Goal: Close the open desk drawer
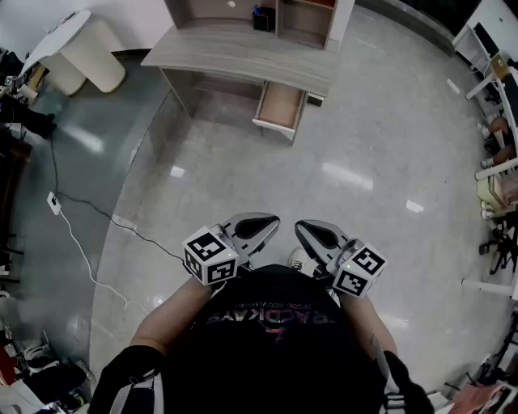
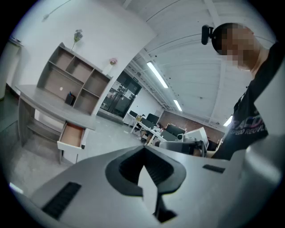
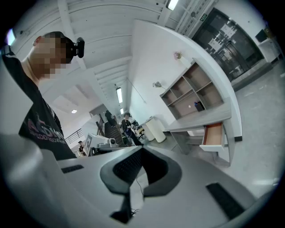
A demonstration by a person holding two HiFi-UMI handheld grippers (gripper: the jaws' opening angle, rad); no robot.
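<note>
The grey wooden desk (image 1: 243,55) stands across the room at the top of the head view. Its drawer (image 1: 279,107) is pulled out toward me, with its bare wooden inside showing. My left gripper (image 1: 261,226) and right gripper (image 1: 314,236) are side by side close to my chest, far from the desk, both shut and holding nothing. In the left gripper view the drawer (image 2: 72,136) sits at the left beyond the shut gripper (image 2: 143,151). In the right gripper view the drawer (image 3: 213,136) is at the right beyond the shut gripper (image 3: 141,152).
A shelf unit (image 1: 255,14) sits on the desk. A white rounded stand (image 1: 81,50) is at the far left. A cable (image 1: 89,212) and a power strip (image 1: 54,202) lie on the floor at left. Furniture (image 1: 498,162) lines the right edge. Shiny floor lies between me and the desk.
</note>
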